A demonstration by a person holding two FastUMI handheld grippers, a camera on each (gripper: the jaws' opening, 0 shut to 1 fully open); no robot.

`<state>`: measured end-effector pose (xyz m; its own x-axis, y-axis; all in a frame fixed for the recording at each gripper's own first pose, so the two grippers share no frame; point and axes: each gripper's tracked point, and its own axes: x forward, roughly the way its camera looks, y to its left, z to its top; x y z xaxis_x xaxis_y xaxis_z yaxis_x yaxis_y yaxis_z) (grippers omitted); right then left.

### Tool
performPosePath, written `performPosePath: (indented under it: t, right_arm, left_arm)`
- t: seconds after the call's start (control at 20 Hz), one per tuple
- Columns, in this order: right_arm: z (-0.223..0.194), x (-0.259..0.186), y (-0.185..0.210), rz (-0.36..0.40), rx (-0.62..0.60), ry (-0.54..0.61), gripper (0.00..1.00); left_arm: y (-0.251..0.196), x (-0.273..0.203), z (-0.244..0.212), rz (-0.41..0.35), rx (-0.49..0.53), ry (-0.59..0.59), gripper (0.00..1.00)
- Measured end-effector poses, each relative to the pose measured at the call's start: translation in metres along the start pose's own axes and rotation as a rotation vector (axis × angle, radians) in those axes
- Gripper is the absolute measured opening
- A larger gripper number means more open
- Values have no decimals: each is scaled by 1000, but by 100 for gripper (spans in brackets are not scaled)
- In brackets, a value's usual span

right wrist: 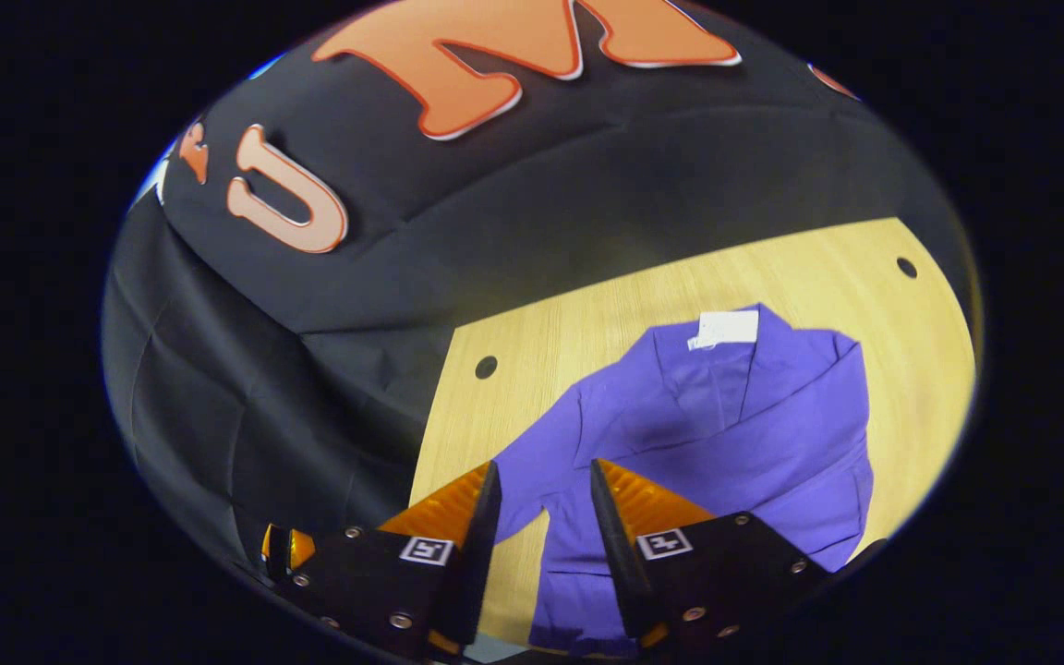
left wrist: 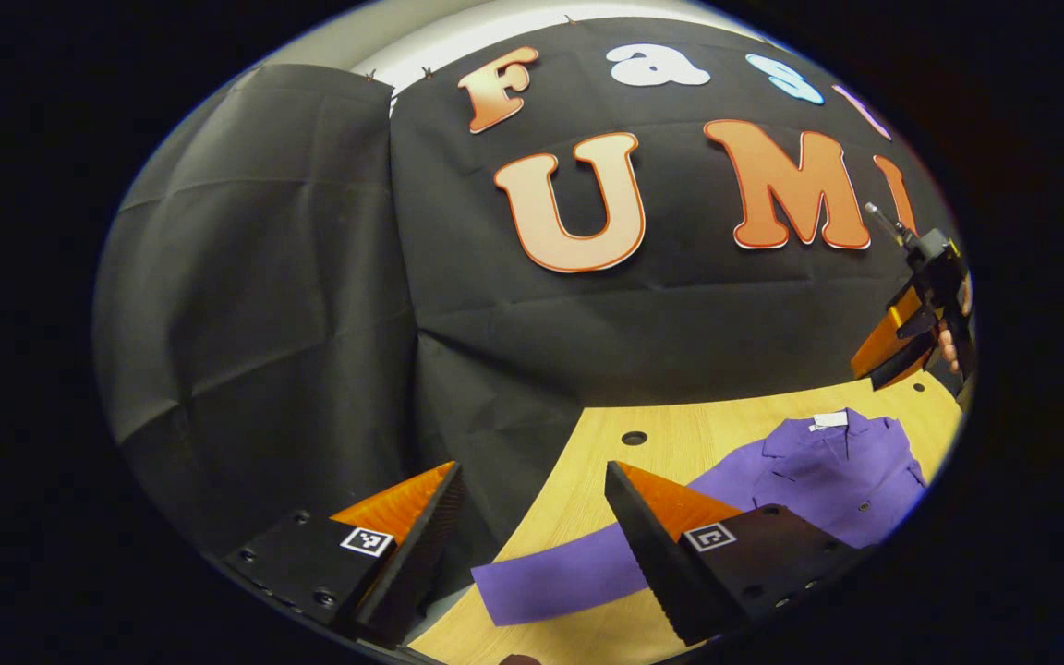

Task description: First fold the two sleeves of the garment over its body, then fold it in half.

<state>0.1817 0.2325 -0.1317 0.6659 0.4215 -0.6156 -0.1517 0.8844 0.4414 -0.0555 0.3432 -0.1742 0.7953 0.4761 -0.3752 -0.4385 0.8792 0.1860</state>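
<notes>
Left gripper (left wrist: 532, 517) hangs above the table's (left wrist: 587, 443) left edge, jaws wide, nothing held. The jacket's (left wrist: 828, 480) left sleeve (left wrist: 560, 577) lies stretched flat, just beyond the fingers. The jacket is purple, collar and white tag (left wrist: 829, 420) toward the wall. In the right gripper view the other sleeve looks already laid across the body, so I'd judge the left sleeve is the step in hand.

To do it well: pinch near the cuff, top layer only, lift low, carry it straight across the chest, then release flat.

Right gripper (right wrist: 546, 513) hovers over the jacket (right wrist: 735, 434) by the left armpit, jaws partly apart, empty. Keep it clear of the sleeve's path, or use it to pin the shoulder.
</notes>
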Motion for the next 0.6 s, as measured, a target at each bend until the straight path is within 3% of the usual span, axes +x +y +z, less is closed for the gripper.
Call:
performPosePath:
  t: [0.05,0.1,0.2,0.3,0.6]
  right_arm:
    - [5,-8,-2,-8,-27,-32,64]
    - [9,-17,-5,-19,-54,-69,75]
    - [20,-39,-14,-58,-115,-149,87]
    - [32,-61,-28,-110,-175,-231,94]
    - [35,-112,-57,-194,-314,-353,95]
  left_arm:
    - [-1,7,-7,-12,-16,36,98]
    - [-3,13,-15,-32,-40,76,98]
    - [-3,22,-40,-62,-87,182,98]
    - [-1,31,-63,-75,-127,280,98]
    - [3,54,-121,-71,-187,559,99]
